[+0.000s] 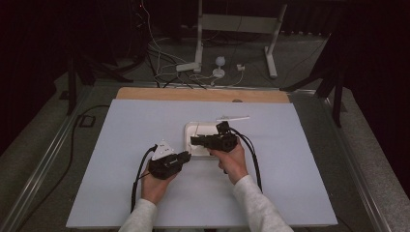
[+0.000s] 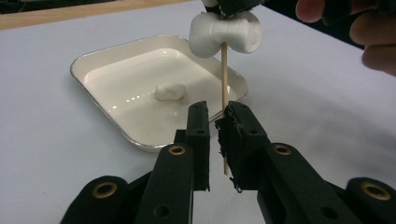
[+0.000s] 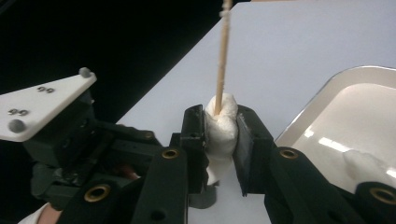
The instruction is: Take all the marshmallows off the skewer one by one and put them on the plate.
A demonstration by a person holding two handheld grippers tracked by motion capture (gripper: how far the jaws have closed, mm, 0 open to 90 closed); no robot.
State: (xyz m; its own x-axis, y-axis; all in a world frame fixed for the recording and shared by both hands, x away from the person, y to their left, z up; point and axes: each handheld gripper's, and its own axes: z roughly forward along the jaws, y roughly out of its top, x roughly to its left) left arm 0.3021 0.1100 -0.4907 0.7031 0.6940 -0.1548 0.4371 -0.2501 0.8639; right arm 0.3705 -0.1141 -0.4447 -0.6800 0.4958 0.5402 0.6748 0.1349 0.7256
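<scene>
A white marshmallow [image 2: 226, 31] sits on a thin wooden skewer [image 2: 224, 79], which stands upright. My right gripper [image 3: 222, 114] is shut on the marshmallow [image 3: 220, 135], its pads squeezing both sides, and the skewer [image 3: 223, 56] rises out of its top. Lower down, the skewer passes between the jaws of my left gripper [image 2: 217, 109]. It lies against one pad, with a gap to the other. In the high view the left gripper [image 1: 186, 155] and the right gripper [image 1: 193, 141] meet at the near left corner of a white tray [image 1: 189, 126].
A second marshmallow [image 2: 170, 91] lies in the shallow white tray [image 2: 93, 60]. A thin white strip [image 1: 233, 117] lies just beyond the tray. The pale mat [image 1: 135, 125] has free room on both sides; a wooden edge [image 1: 203, 94] runs along the back.
</scene>
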